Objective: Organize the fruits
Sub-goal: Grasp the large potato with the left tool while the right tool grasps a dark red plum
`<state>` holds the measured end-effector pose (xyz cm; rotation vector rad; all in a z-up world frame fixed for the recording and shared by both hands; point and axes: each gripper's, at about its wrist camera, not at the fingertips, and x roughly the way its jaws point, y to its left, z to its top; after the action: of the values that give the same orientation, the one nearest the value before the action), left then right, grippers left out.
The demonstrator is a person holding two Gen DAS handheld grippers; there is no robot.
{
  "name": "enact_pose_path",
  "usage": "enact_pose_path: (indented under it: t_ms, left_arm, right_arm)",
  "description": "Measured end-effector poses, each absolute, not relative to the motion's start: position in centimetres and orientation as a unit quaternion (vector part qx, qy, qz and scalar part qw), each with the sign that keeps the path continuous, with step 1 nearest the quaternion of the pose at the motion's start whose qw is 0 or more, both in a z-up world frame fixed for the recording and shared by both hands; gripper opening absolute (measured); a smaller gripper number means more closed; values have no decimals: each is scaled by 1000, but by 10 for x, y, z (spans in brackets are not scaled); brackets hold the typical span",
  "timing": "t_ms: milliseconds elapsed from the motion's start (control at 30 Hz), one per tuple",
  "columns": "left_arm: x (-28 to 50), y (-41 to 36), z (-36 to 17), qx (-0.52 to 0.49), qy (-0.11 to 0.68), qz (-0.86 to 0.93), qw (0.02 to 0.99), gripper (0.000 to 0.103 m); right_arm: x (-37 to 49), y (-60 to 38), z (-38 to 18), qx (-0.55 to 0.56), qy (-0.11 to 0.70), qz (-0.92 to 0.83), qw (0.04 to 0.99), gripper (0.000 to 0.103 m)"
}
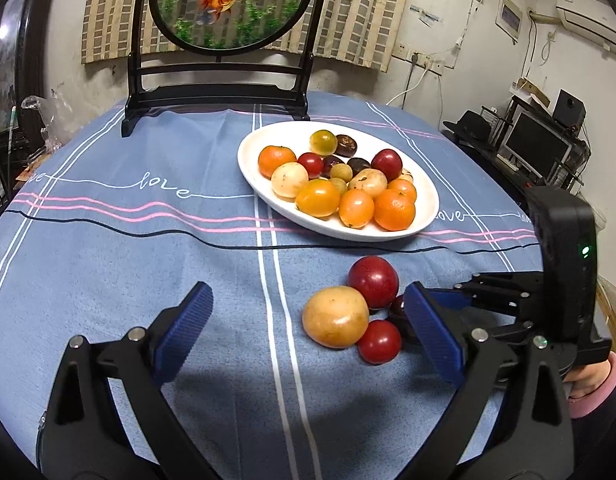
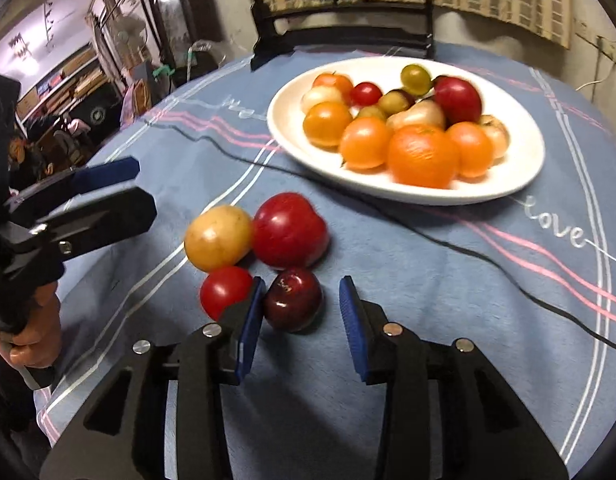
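Note:
A white oval plate (image 1: 268,196) (image 2: 292,140) holds several orange, red, yellow and dark fruits. In front of it on the blue cloth lie a yellow fruit (image 1: 335,322) (image 2: 218,238), a large red fruit (image 1: 373,281) (image 2: 288,230), a small red tomato (image 1: 379,341) (image 2: 224,292) and a dark red plum (image 2: 294,299), mostly hidden in the left wrist view. My right gripper (image 2: 302,306) is open with its jaws around the plum, the left pad touching or nearly touching it. My left gripper (image 1: 308,324) is open and empty, left of the loose fruits.
A black framed goldfish screen (image 1: 228,4) stands at the table's far edge behind the plate. A thin black cable (image 2: 427,232) runs across the cloth between plate and loose fruits. Shelves and a monitor (image 1: 535,148) stand off the table to the right.

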<state>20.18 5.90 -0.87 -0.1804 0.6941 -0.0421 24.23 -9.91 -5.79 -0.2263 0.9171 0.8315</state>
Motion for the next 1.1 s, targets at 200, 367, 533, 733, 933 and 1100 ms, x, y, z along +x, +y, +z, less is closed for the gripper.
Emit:
enact_pose_path:
  t_ms: [200,367,533,733,933,1100]
  left_arm:
    - [203,59,-10,-84,340,-13,937,98]
    - [216,50,-19,-73,369,-36,926,76]
    - [225,47,-28,-78,389,-36,917,76]
    - [242,51,-44,-132,431,-62,890,48]
    - [246,48,-50,-147,442,-70,882,47]
    - [248,39,-51,-135,441,-60,885,46]
  right_arm:
    - [238,-114,-51,-87,423,377,820,29]
    - [249,-139,-38,-24,418,357,835,29]
    - [251,-150,-33,-1,417,352,838,29]
    - [248,-148,-33,-4,417,354,837,29]
    - [249,-148,-32,-1,416,353,838,29]
    - [250,-150,-32,0,417,352,838,29]
